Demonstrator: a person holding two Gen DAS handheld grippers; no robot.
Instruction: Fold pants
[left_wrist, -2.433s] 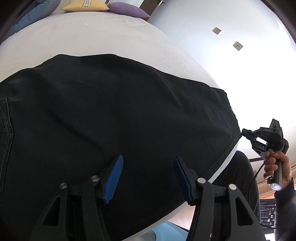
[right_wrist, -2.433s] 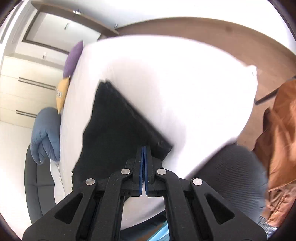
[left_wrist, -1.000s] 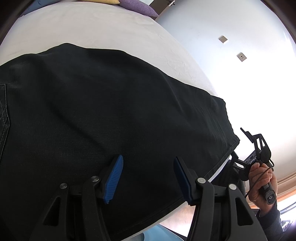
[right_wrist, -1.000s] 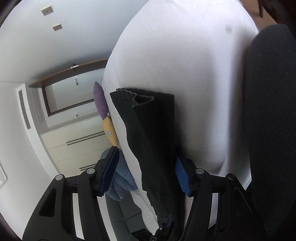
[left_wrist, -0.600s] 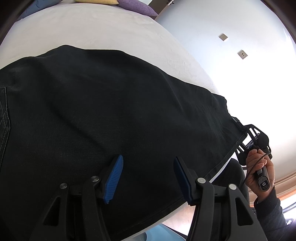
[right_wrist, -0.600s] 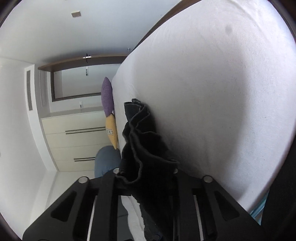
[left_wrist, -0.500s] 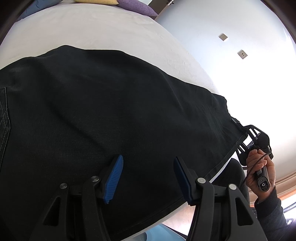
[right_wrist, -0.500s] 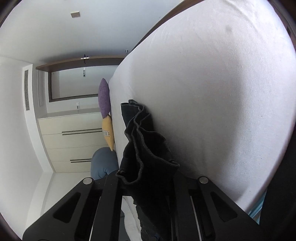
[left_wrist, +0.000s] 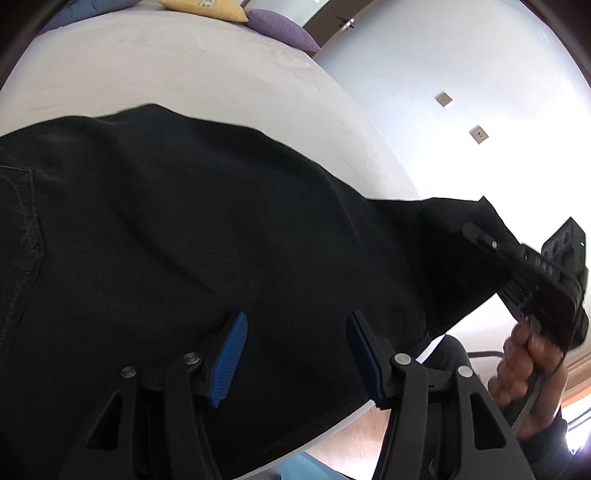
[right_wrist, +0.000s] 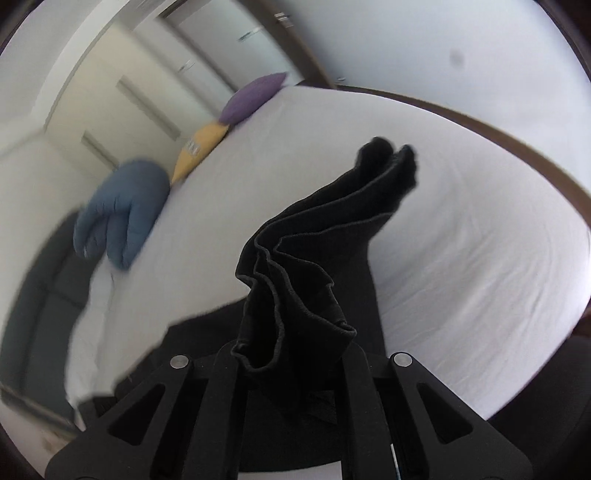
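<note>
Right gripper is pinching the bunched hem of the black pants lying on the white bed, left gripper hovering spread above; fold-over likely beginning, next carrying hem toward the waist.

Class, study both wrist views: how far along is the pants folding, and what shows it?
Done: the black pants lie flat on the white bed. In hand: the right gripper is shut on the bunched hem end and holds it above the bed. Left: no crease shows yet; that end must go across. The left gripper hangs open over the cloth.
</note>
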